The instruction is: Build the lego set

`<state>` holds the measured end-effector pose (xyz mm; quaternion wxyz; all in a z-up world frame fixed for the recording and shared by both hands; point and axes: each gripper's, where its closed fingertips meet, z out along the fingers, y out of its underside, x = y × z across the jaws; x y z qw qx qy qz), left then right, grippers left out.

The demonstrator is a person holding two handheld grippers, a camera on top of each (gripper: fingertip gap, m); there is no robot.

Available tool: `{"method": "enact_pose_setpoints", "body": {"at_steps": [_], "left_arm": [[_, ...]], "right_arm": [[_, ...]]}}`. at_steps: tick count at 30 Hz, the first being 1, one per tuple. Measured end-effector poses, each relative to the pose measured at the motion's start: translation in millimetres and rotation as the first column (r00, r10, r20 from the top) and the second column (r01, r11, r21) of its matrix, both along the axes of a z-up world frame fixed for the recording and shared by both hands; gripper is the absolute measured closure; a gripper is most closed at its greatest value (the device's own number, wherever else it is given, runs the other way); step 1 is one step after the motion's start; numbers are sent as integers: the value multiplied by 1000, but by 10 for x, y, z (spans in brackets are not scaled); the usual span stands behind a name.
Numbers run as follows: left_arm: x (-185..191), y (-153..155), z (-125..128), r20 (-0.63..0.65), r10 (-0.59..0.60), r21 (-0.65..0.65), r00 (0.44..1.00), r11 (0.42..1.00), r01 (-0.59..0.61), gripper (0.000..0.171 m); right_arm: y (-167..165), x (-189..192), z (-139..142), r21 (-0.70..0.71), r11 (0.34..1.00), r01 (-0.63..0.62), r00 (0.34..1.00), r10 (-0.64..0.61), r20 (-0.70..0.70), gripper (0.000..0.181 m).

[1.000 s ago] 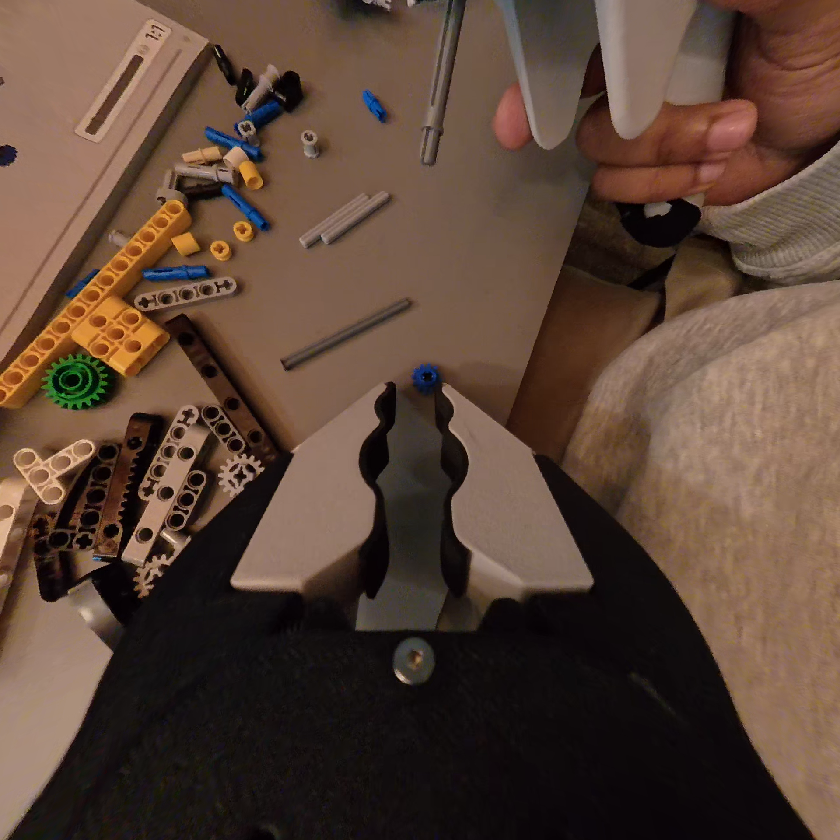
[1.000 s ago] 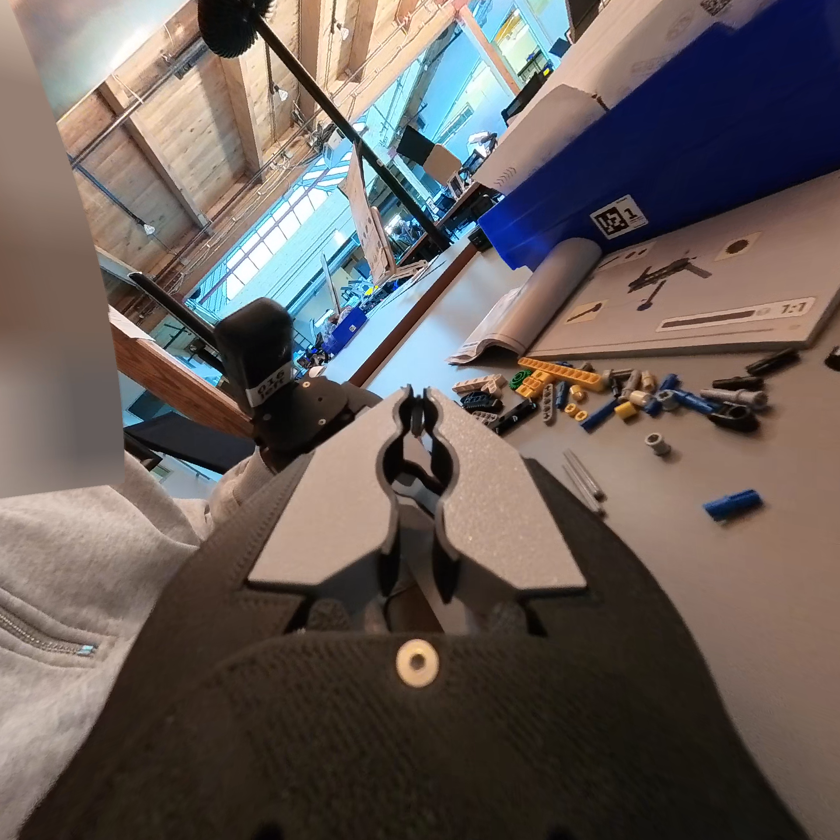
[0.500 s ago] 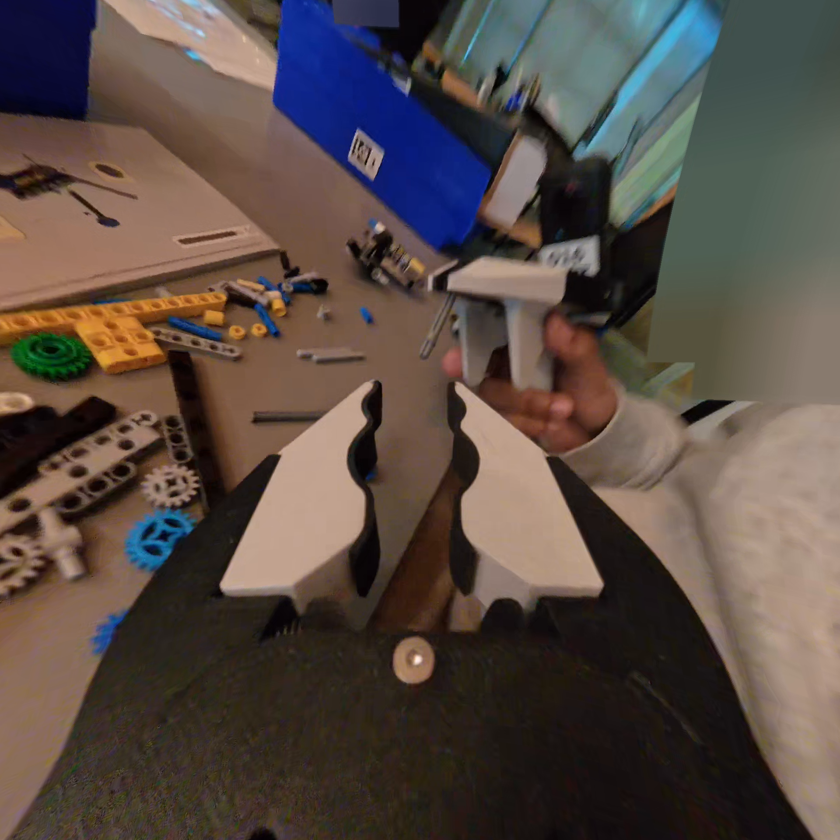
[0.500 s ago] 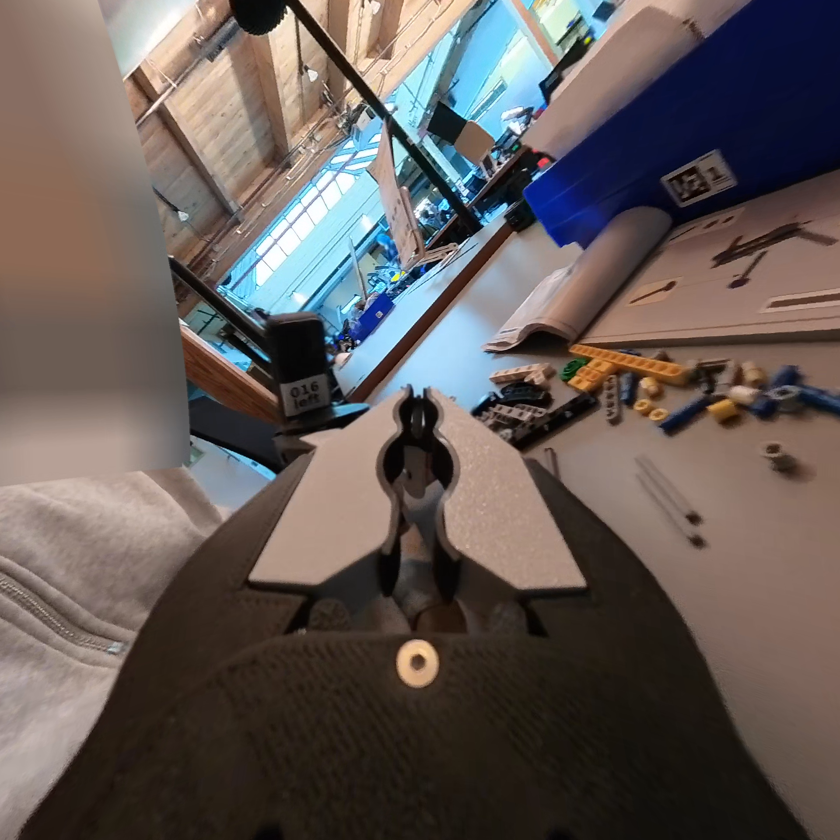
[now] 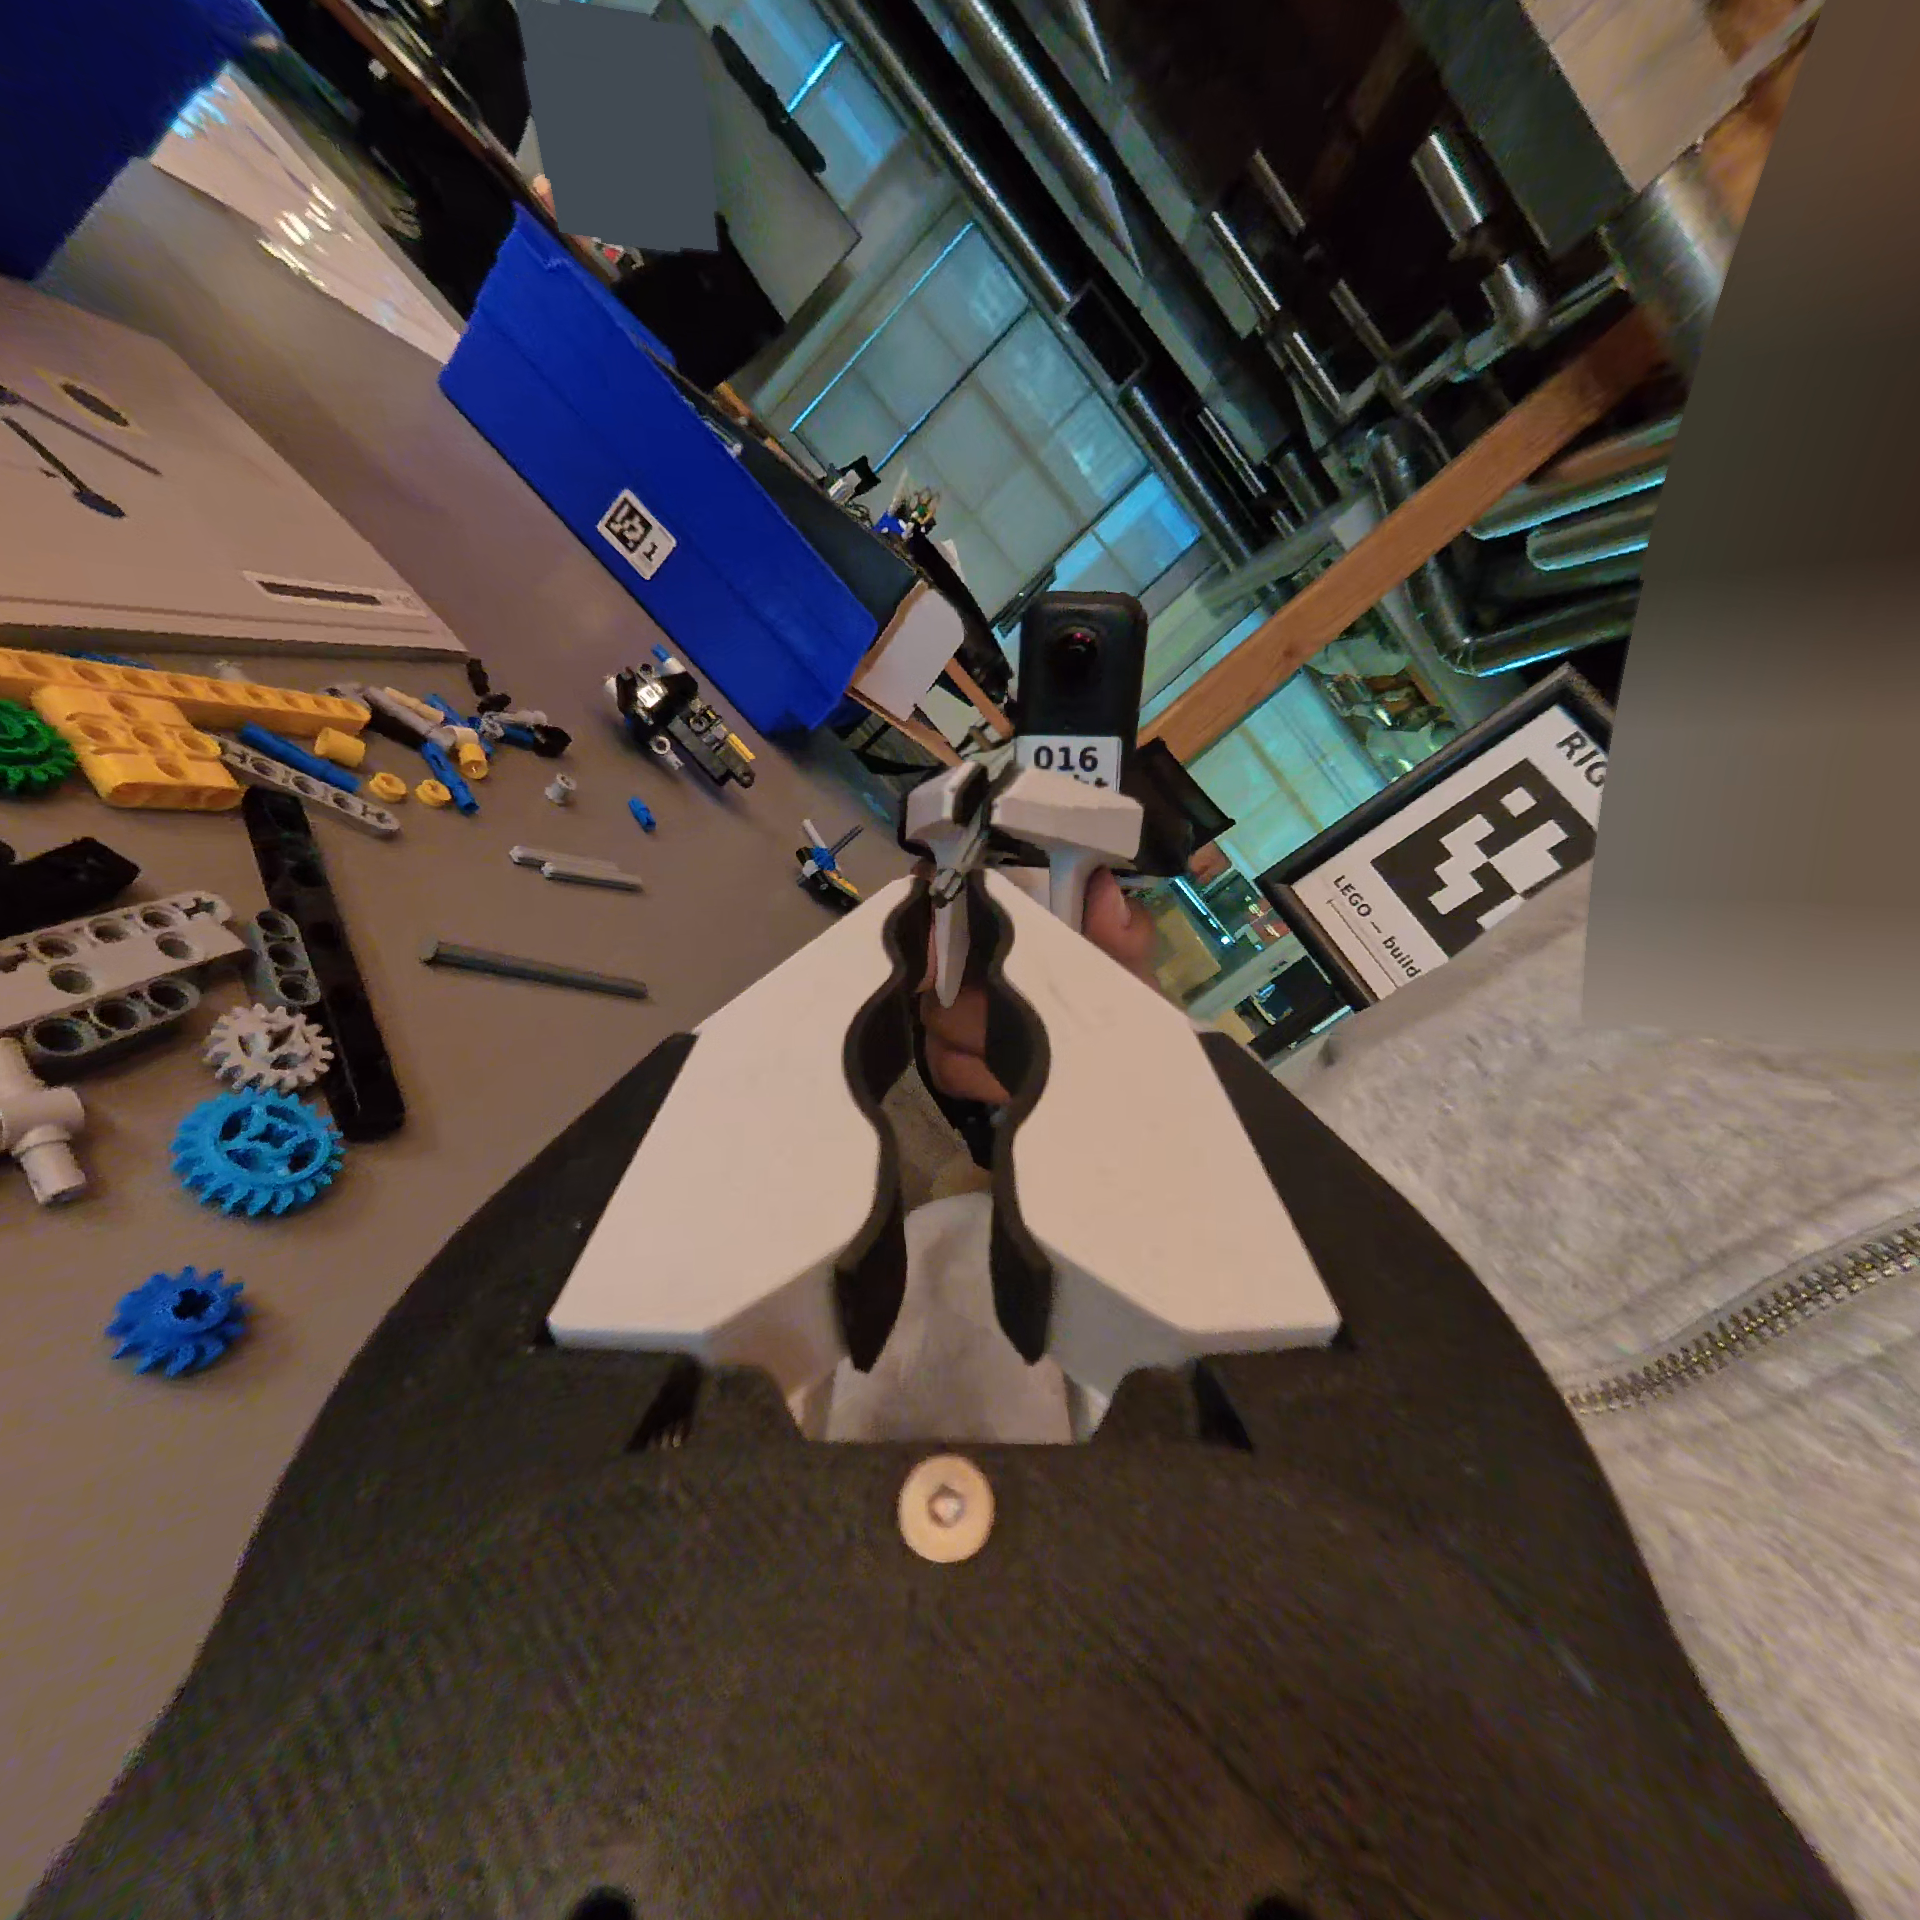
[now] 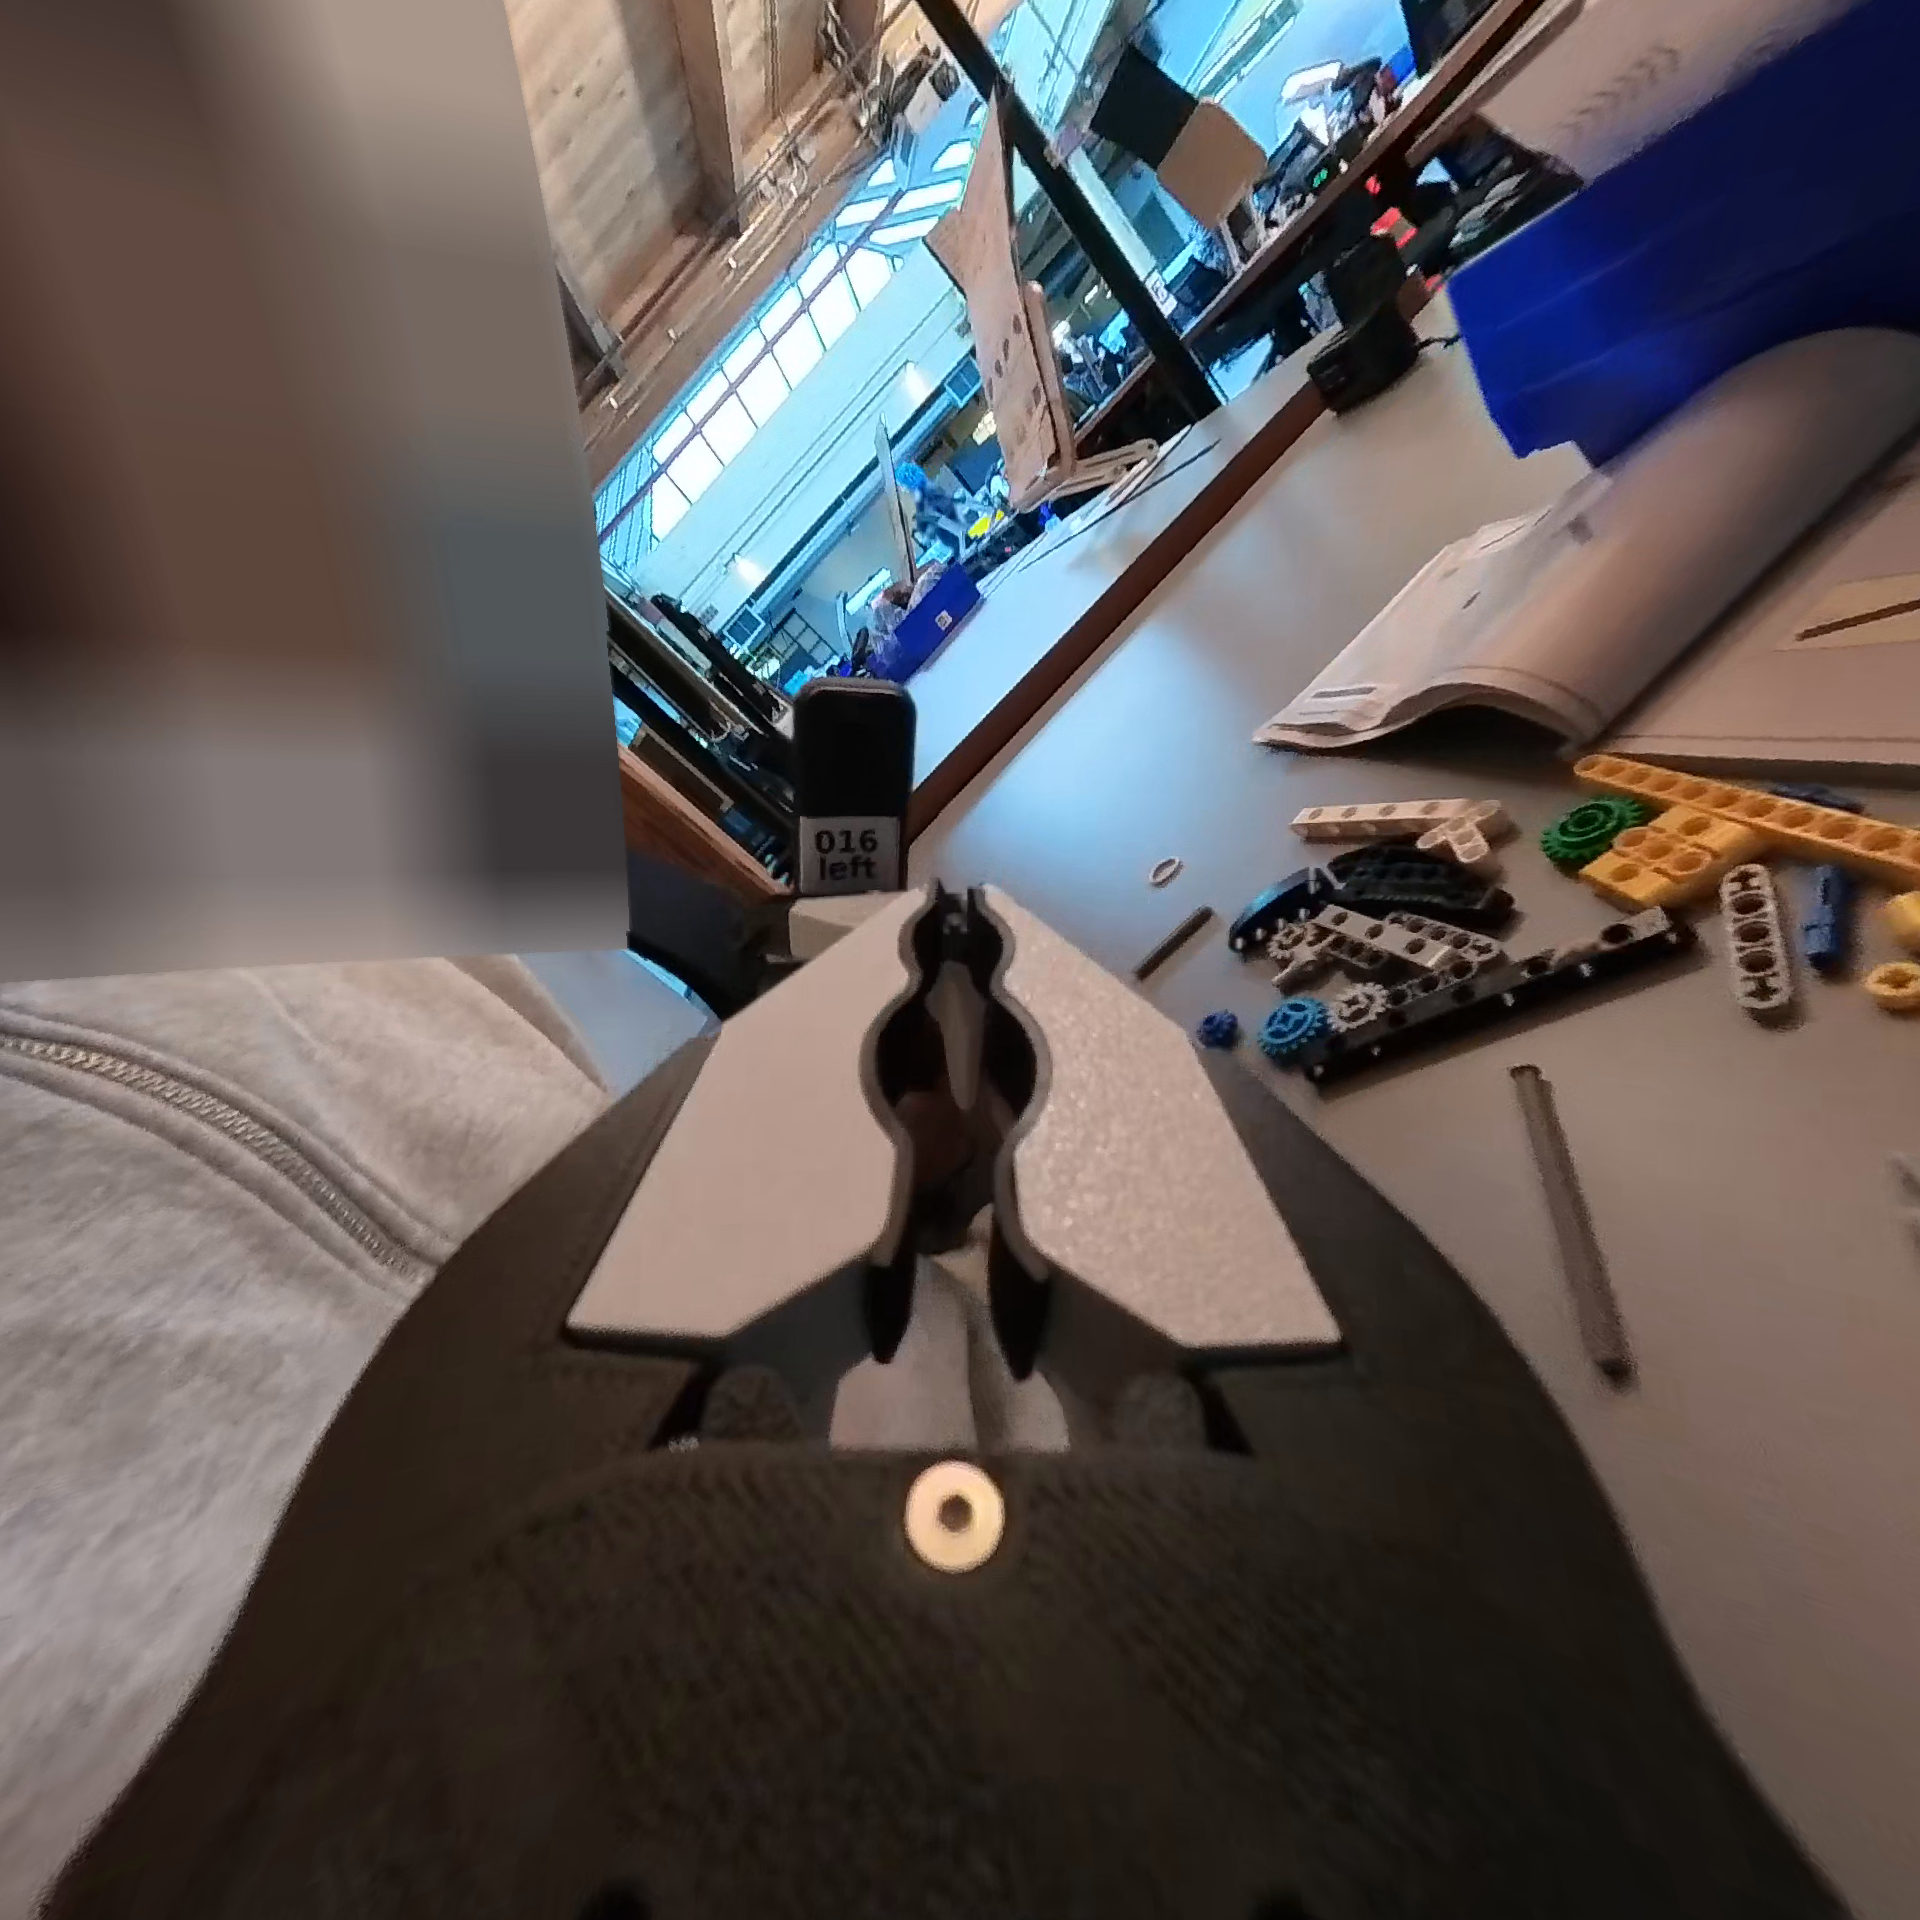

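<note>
Both grippers are held up in front of a person's grey sweater (image 5: pixel 1621 1226), tip to tip. My right gripper (image 6: pixel 956 909) is shut on a thin grey axle (image 6: pixel 961 1039). It also shows in the left wrist view (image 5: pixel 961 821), held by a hand. My left gripper (image 5: pixel 951 894) has its jaws drawn in around the near end of that axle (image 5: pixel 948 951). In the right wrist view only the left gripper's black camera unit (image 6: pixel 854 769) shows behind my fingers. Loose lego parts lie on the grey table (image 5: pixel 644 1039) to the left.
On the table lie yellow beams (image 5: pixel 156 727), a green gear (image 5: pixel 26 743), a black beam (image 5: pixel 322 956), a light blue gear (image 5: pixel 255 1148), a small dark blue gear (image 5: pixel 177 1320), a dark axle (image 5: pixel 535 971) and a small sub-assembly (image 5: pixel 681 717). An open instruction booklet (image 6: pixel 1558 644) and a blue bin (image 5: pixel 644 520) stand behind. The tips of both grippers are at nearly the same place. From either gripper's tips it is about 12 cm to the light blue gear (image 5: pixel 255 1148).
My left gripper rose from the table, leaving the small blue gear there, swung up to face the right gripper, and narrowed its jaws around the axle. The right gripper stayed shut and turned toward it.
</note>
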<state>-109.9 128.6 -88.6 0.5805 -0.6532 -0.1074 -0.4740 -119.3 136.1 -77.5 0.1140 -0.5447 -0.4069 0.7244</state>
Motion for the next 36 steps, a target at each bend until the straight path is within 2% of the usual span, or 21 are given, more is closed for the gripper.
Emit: {"method": "enact_pose_setpoints", "body": {"at_steps": [7, 12, 18, 21, 23, 36], "left_arm": [[-4, -47, 14, 41, -49, 5, 998, 999, 49, 166], [-9, -77, 25, 108, -94, 21, 990, 995, 93, 166], [-1, -72, 18, 110, -112, 20, 988, 994, 111, 167], [-20, -62, 8, 101, -100, 20, 990, 995, 98, 168], [-30, -59, 10, 103, -96, 22, 990, 995, 94, 168], [20, -77, 17, 64, -115, 35, 991, 993, 113, 168]], "right_arm": [[-56, 10, -14, 23, 999, -27, 999, 26, 44, 180], [-89, 42, -19, 93, 993, -66, 996, 61, 58, 180], [-81, 50, -40, 152, 985, -82, 995, 71, 75, 179], [-31, 42, -46, 172, 984, -51, 996, 38, 83, 166], [-16, 57, -49, 174, 983, -58, 995, 41, 95, 163], [-136, 102, -93, 199, 970, -142, 979, 107, 175, 179]]}}
